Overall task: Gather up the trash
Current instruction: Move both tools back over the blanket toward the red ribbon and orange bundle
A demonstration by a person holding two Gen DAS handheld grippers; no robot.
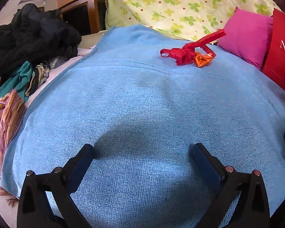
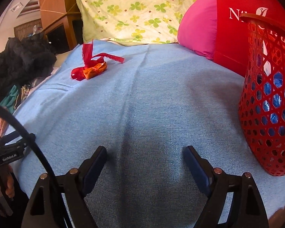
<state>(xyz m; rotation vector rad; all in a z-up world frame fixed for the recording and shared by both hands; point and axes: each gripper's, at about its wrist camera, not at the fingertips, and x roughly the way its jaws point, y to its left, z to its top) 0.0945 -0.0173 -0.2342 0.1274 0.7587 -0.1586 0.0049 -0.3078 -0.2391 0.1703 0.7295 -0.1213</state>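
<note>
A crumpled red ribbon [image 1: 182, 54] and an orange wrapper [image 1: 203, 58] lie together on the blue blanket [image 1: 142, 98], far ahead and right of my left gripper [image 1: 142, 150], which is open and empty. In the right wrist view the ribbon [image 2: 89, 60] and the wrapper [image 2: 95, 70] lie far ahead to the left of my right gripper [image 2: 145, 152], which is open and empty. A red mesh basket [image 2: 267, 102] stands on the blanket to the right and holds blue wrappers.
A pink pillow [image 2: 197, 26] and a red bag [image 2: 235, 28] stand at the back right, before a floral pillow [image 2: 134, 11]. A pile of dark and coloured clothes [image 1: 28, 43] lies at the left edge.
</note>
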